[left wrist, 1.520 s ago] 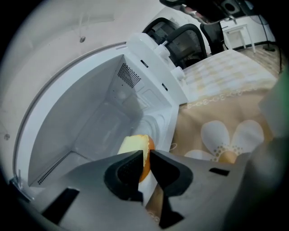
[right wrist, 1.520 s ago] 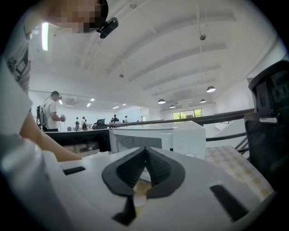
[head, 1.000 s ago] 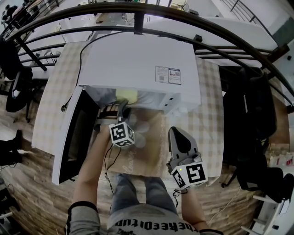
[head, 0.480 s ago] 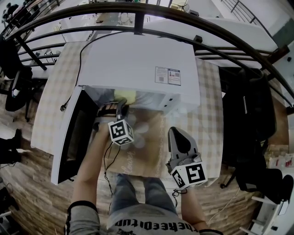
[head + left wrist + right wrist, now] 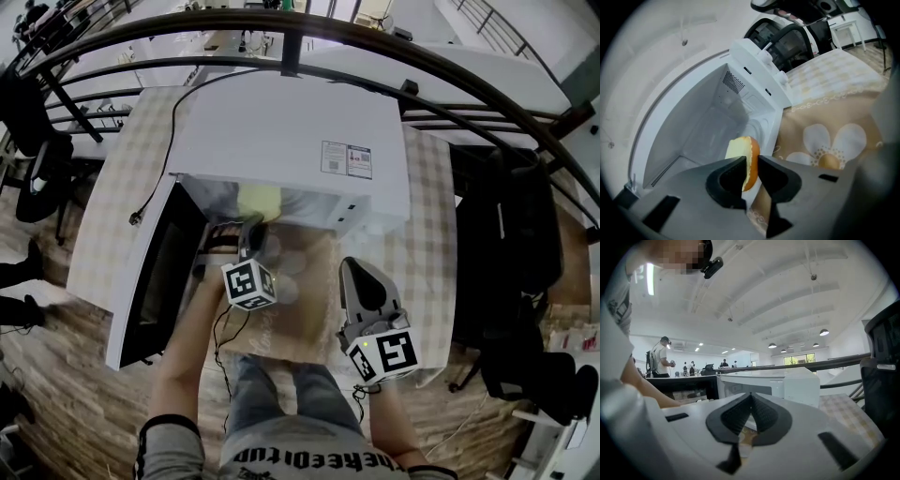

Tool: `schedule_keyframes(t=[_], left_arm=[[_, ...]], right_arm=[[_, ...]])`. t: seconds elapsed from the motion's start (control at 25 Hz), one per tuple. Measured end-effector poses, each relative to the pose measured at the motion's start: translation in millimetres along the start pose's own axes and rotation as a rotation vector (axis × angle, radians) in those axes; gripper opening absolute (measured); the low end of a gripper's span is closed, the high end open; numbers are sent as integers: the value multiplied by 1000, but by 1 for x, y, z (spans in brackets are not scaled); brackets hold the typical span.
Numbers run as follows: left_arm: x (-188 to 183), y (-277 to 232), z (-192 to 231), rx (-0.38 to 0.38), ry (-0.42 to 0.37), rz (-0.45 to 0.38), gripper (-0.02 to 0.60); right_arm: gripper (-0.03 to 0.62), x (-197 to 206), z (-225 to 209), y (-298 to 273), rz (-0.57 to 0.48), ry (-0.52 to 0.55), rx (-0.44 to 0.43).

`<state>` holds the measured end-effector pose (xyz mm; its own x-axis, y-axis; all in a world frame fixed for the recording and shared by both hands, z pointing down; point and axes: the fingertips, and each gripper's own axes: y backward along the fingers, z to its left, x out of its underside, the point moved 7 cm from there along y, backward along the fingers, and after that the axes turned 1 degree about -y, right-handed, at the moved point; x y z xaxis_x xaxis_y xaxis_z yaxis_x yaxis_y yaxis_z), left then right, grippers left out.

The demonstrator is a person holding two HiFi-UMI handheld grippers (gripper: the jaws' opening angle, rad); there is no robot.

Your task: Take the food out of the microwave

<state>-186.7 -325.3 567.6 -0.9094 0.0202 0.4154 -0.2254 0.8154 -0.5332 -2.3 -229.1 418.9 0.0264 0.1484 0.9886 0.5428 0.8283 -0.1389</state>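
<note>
A wood floor point(image 5: 52, 403) runs around the scene, with a dark curved railing point(image 5: 394, 42) behind and a black chair point(image 5: 506, 234) off the right end. The bench point(image 5: 112, 197), under a checked cloth, carries a white microwave point(image 5: 281, 131) that takes up most of its depth, leaving a free strip along the front edge where a tan flowered mat point(image 5: 314, 300) lies. The microwave's door point(image 5: 155, 272) stands swung wide to the left, so the cavity mouth is open to the front and the way out over the mat is free. The left claw point(image 5: 251, 230) reaches into that mouth; its jaws have just been closing and now clamp a slice of food point(image 5: 743, 150), pale-faced with an orange crust, at the front of the cavity floor. The right claw point(image 5: 751, 397) hangs over the mat's right side, well apart from the food, its jaws together on nothing.
</note>
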Motion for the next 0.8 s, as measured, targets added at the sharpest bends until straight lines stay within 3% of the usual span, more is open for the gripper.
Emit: schedule_keyframes(t=[0.16, 0.8], left_arm=[[-4, 13, 4, -34, 46, -7, 67], [-10, 82, 20, -120, 425, -49, 63]], right_arm=[[5, -4, 3, -3, -10, 4, -24], [5, -24, 3, -13, -56, 18, -122]])
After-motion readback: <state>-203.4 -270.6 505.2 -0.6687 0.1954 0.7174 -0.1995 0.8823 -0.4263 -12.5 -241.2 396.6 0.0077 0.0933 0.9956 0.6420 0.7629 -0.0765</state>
